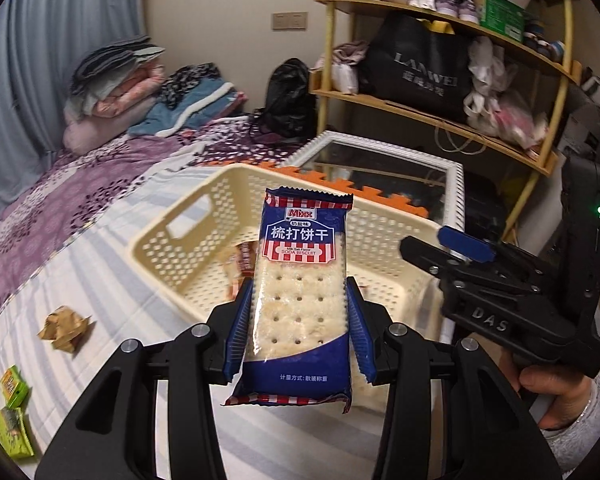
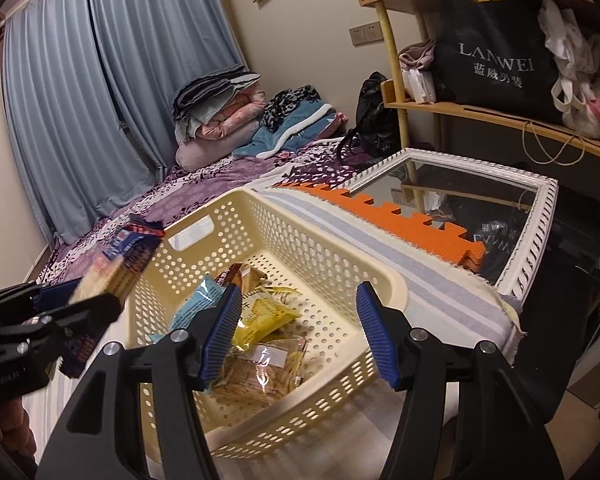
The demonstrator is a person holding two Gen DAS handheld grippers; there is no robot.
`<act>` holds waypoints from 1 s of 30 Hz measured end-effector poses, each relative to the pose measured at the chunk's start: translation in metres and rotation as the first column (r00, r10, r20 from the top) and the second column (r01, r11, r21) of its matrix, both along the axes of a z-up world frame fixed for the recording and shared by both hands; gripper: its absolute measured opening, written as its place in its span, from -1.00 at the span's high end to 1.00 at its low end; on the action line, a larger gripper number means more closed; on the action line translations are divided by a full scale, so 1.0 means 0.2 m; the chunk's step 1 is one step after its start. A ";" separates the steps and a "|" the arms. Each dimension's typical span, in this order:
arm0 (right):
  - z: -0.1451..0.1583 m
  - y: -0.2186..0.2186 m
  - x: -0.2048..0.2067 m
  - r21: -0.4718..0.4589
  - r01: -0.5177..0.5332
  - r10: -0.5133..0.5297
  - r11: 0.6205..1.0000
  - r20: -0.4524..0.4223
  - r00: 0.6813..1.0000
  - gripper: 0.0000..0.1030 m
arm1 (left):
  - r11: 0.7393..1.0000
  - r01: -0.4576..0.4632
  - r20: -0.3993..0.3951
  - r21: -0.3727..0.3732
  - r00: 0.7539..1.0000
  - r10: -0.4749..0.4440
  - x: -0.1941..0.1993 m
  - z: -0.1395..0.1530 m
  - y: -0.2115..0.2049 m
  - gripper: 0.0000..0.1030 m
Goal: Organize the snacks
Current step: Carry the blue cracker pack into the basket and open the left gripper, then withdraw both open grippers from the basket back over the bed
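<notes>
Left wrist view: soda biscuit packet [image 1: 300, 292] stands upright between the left tongs [image 1: 298, 334], pads pinching its long edges approx. mid-height, so it's firmly held. Gripped that way prob. so the flat pack can be dropped end-first into the basket [image 1: 172, 264], which sits just beyond it on the bed [image 1: 80, 264]. The pack is not yet over the rim, judging from the right wrist view, where it hovers at the basket's left side.

Pack looks: dark blue wrapper w/ red-white striped bands top and bottom, "Mixx" logo, clear window showing pale crackers w/ rows of holes. Flat, stiff, crimped ends.

Right tongs [image 2: 300, 332] stand partly open w/ nothing between the pads, poised over the basket's near edge, prob. waiting or steadying. Inside the basket: yellow packet [image 2: 266, 316], clear bag of crackers [image 2: 260, 368], light-blue packet [image 2: 200, 300].

Still out on the bed: crumpled brown wrapper [image 1: 64, 328] and green packets [image 1: 12, 412], left of the basket. Beyond: framed mirror [image 1: 456, 188], orange foam mat [image 2: 400, 216], wooden shelf [image 1: 420, 108].
</notes>
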State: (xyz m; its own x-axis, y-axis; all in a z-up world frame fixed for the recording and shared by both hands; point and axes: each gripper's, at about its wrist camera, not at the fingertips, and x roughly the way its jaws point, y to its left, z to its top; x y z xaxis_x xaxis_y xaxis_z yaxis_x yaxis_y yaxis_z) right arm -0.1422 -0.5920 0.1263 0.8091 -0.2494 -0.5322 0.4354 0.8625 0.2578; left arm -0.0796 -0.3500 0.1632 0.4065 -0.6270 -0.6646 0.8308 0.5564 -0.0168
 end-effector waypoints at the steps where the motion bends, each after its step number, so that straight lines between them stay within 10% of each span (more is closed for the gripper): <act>1: 0.00 -0.01 -0.01 0.001 0.008 -0.008 1.000 0.000 1.000 -0.16 | 1.000 0.014 -0.005 -0.001 1.000 -0.014 -0.02 0.00 -0.03 0.10; 5: -0.01 -0.03 -0.02 0.011 0.030 -0.030 0.999 -0.002 1.000 -0.16 | 0.999 0.041 -0.018 -0.029 0.999 -0.042 -0.06 0.00 -0.08 -0.52; 16: 0.00 0.01 0.00 0.016 0.005 -0.005 1.000 0.013 1.000 -0.35 | 0.998 -0.057 -0.023 -0.014 0.998 0.057 0.02 -0.01 0.03 -0.92; 30: 0.03 0.09 0.03 0.008 -0.043 0.043 0.999 0.017 0.999 -0.66 | 0.984 -0.177 -0.006 0.020 0.984 0.177 0.10 -0.02 0.16 -0.94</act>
